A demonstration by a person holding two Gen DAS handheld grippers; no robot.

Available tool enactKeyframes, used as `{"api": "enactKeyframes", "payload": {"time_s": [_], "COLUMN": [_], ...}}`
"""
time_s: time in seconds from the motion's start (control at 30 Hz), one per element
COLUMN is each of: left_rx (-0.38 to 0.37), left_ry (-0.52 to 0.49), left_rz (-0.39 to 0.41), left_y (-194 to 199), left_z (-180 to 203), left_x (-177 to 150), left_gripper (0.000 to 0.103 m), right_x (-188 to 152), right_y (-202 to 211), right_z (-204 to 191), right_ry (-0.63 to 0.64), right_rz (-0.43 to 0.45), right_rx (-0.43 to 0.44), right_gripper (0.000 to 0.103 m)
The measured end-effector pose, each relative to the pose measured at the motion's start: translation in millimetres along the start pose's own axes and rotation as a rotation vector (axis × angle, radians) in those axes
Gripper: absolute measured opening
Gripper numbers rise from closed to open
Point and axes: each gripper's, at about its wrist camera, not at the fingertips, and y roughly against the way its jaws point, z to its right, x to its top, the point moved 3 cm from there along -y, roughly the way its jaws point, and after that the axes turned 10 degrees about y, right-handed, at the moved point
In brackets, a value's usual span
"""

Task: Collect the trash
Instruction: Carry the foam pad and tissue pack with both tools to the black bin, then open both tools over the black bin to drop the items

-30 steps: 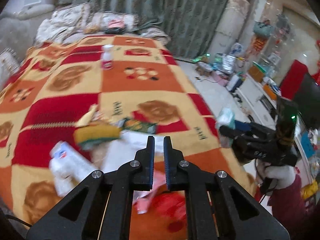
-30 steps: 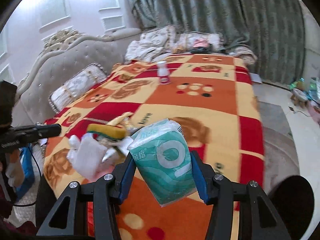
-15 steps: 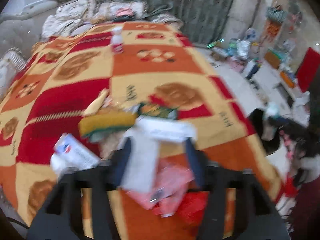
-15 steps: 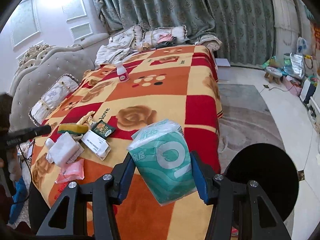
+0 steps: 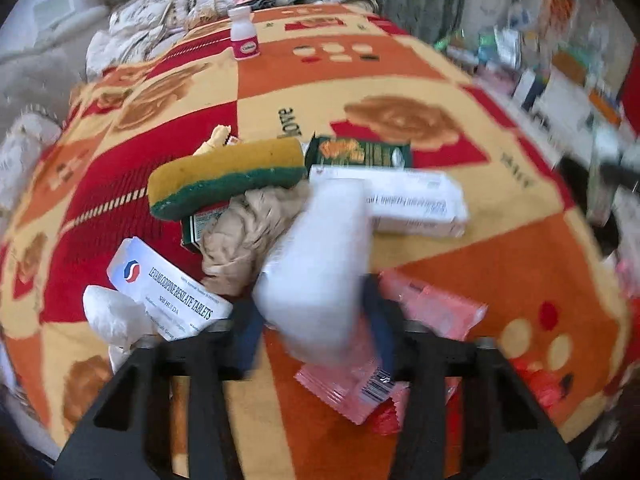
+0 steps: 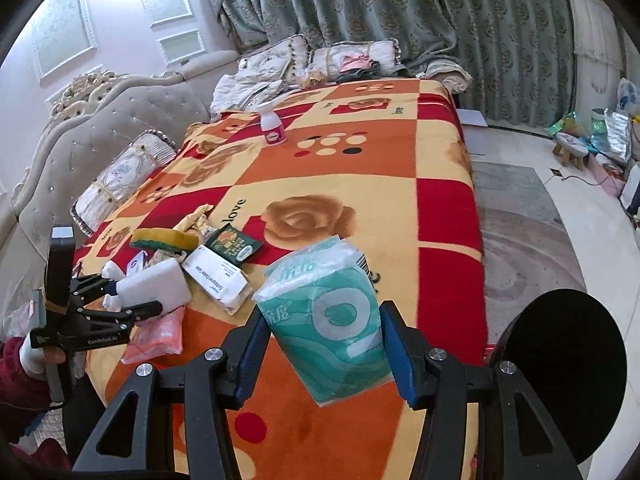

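The right hand-held gripper [image 6: 326, 354] is closed on a teal tissue pack [image 6: 330, 320], pads pressed to both its sides, and holds it in the air over the foot of the bed [image 6: 360, 168], near the bed's right edge. Right of the pack, off the bed and over the rug, a round black bin [image 6: 560, 372] shows; its inside is too dark to tell what it holds. The left hand-held gripper [image 5: 312, 328] has its fingers spread around a white block [image 5: 320, 272]; the left view is blurred, so whether the pads press it cannot be told there, but the right view shows that gripper [image 6: 136, 300] from the side with the block [image 6: 156, 286] between its fingers, touching both. The block sits at the near edge of the trash pile, which lies on the bed left of the tissue pack. Behind the block are a crumpled brown paper [image 5: 248, 236], a yellow-and-green sponge [image 5: 228, 176], a dark green packet [image 5: 360, 154] and a white carton [image 5: 416, 204]; left of the block lie a tablet box [image 5: 168, 288] and a white wad [image 5: 112, 316]; under and right of it a pink wrapper [image 5: 432, 308]. A small white bottle with a pink label [image 5: 244, 34] stands far up the bed, well apart from the pile. Only the right view shows the bin, the headboard [image 6: 100, 136] and the gloved hand [image 6: 36, 356] holding the left gripper; only the left view shows the print on the tablet box
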Motion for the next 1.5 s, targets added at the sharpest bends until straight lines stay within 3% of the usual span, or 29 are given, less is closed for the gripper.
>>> {"api": "enactKeyframes", "payload": {"time_s": [0.17,0.33,0.5,0.73,0.9,0.93,1.03,1.1,1.2,1.3,1.5], "left_rx": [-0.079,-0.272,-0.435,-0.584,-0.624,-0.627,-0.651,-0.654,-0.665,-0.64,-0.534], "left_ry": [0.014,0.011,-0.04,-0.12,-0.128,-0.128,-0.119,-0.102,-0.082,-0.106,-0.152], "left_rz": [0.038,0.014,-0.047,-0.17,-0.235,-0.235,-0.251,-0.269,-0.287,-0.281,-0.19], "left_y": [32,56,59,44,24,21,10,1,-2,-1,16], "left_z": [7,46,122,235,293,300,320,330,331,328,301], "left_x": [16,32,49,65,74,76,78,77,76,74,72], "left_gripper": [0.03,0.03,0.03,0.03,0.032,0.035,0.057,0.058,0.058,0.058,0.058], "right_x": [-4,-11,-25,-55,-69,-70,-77,-79,-82,-85,-84], "right_y": [9,23,43,68,75,76,79,79,80,81,70], "right_z": [16,43,81,141,169,172,185,192,200,202,191], "right_ry": [-0.021,-0.06,-0.129,-0.255,-0.309,-0.315,-0.339,-0.359,-0.402,-0.435,-0.407], "right_rz": [0.009,0.021,0.025,0.007,0.0,-0.002,-0.009,-0.008,-0.001,0.011,-0.009], "right_rx": [-0.031,-0.078,-0.148,-0.239,-0.265,-0.272,-0.295,-0.302,-0.306,-0.277,-0.263], "right_gripper": [0.052,0.052,0.052,0.052,0.052,0.053,0.053,0.054,0.083,0.083,0.083]}}
